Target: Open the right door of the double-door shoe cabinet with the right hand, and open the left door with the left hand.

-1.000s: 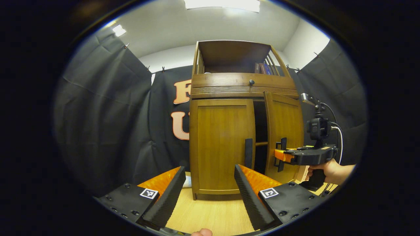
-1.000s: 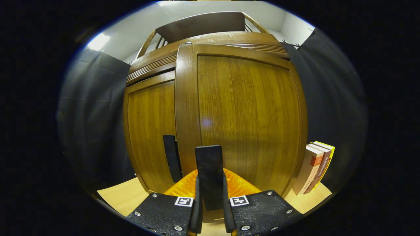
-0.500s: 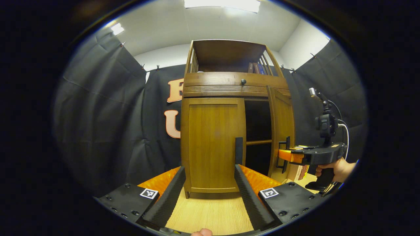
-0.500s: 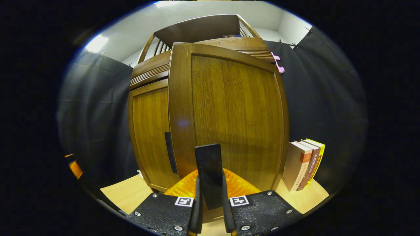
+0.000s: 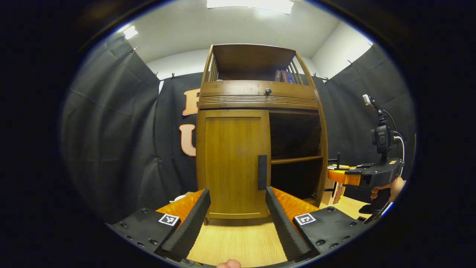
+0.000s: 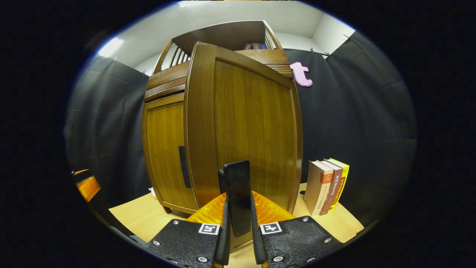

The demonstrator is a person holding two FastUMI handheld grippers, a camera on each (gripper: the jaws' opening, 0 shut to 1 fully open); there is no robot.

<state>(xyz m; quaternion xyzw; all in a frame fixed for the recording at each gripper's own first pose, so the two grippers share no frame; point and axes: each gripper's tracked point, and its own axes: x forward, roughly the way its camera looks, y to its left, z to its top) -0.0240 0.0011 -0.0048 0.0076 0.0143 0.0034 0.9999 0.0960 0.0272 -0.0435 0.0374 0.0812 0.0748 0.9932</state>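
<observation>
The left hand-held gripper (image 5: pixel 235 219) is level above the desk's (image 5: pixel 238 243) near edge, its fingers (image 5: pixel 189 223) spread wide apart and holding nothing, aimed at the shut left door (image 5: pixel 232 163) and short of its black handle (image 5: pixel 262 172). The right hand-held gripper (image 6: pixel 238 238) is clamped on the black handle (image 6: pixel 238 197) of the right door (image 6: pixel 245 126), which stands swung wide open. In the left gripper view a hand (image 5: pixel 386 186) holds that gripper level from the desk's right side. The shoe cabinet (image 5: pixel 256 93) stands toward the desk's far edge, with books (image 6: pixel 327 186) upright just beside it.
</observation>
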